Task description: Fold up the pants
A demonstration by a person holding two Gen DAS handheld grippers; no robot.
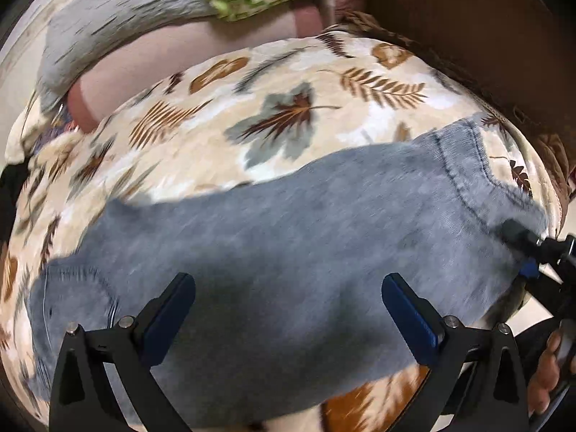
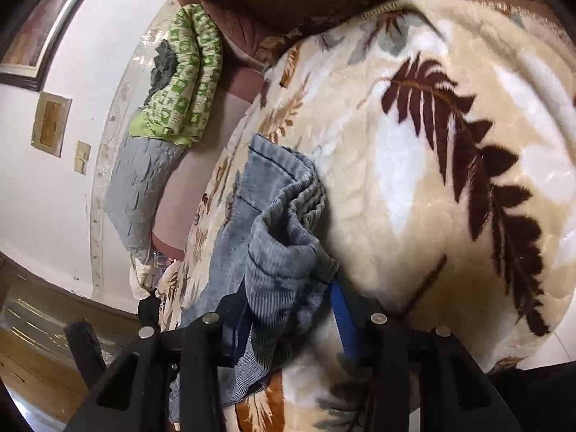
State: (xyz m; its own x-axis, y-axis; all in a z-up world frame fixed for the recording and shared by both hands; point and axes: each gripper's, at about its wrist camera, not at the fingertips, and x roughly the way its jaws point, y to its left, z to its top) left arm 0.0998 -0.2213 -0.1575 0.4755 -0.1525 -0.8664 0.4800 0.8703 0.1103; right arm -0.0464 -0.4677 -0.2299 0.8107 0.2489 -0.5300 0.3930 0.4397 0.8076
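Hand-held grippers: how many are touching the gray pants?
1. The right hand-held gripper pinches a bunched end of the pants. The left hand-held gripper is open above the pants, seemingly not touching them.

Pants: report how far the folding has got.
Done: the grey pants lie as a single long strip across the leaf-print blanket, apparently halved lengthwise. In hand: the right claw is shut on a bunched end of the fabric; the left claw hovers open over the middle, holding nothing. Left: folding the strip end to end, since it is still at full length.
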